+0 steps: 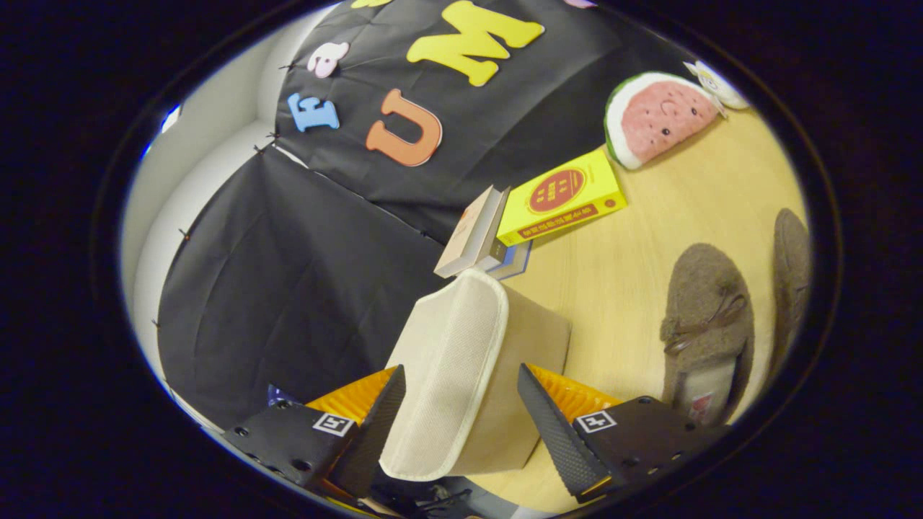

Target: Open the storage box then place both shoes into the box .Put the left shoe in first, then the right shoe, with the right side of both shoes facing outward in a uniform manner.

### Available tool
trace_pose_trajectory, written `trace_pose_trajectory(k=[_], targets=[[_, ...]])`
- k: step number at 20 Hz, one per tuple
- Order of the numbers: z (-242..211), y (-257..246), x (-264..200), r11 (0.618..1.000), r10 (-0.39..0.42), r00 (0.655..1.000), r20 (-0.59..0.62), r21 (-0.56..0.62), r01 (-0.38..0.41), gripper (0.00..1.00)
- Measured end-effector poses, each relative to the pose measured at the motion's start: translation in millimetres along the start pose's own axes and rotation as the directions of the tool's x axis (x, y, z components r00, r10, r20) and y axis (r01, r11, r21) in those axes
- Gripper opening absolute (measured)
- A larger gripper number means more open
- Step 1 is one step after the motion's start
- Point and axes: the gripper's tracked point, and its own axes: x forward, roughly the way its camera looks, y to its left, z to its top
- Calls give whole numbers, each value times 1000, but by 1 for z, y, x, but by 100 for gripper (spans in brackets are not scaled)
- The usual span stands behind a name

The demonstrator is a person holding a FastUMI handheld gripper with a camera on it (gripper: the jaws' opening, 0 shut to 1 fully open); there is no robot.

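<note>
Light is warm and fairly even, falling from above; the wooden table [634,288] looks bright yellow, with only soft, short shadows beside the slippers [707,324] and under the books [548,202]. The cream storage box [469,375] is well lit on its lid and duller on its side. The gripper [461,425] fingers [555,425] are dark, their pads showing little detail. Fisheye distortion bends and tilts everything, squeezing shapes toward the rim, where a thin blue fringe appears. Focus is sharp in the middle, slightly softer on the watermelon plush [660,115]. No strong glare
</note>
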Motion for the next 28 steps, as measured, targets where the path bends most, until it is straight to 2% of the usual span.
trace_pose_trajectory(k=[1,5,10,13,15,17,19,21,22,23,28], targets=[[-2,6,3,999,45,999,-23,17,-45,95],[-6,12,19,987,146,983,-111,85,-137,95],[-3,4,27,975,177,977,-118,157,-157,94],[-1,0,36,966,197,973,-124,194,-170,76],[-8,-2,38,966,200,967,-157,195,-168,76],[-2,-2,36,961,205,967,-148,219,-170,59],[-1,-2,31,956,210,968,-138,237,-174,37],[18,12,15,921,285,957,-57,294,-257,15],[20,16,14,918,291,955,-59,297,-262,4],[16,16,12,926,281,956,-79,283,-249,0],[27,60,2,920,328,941,-84,253,-298,1]])
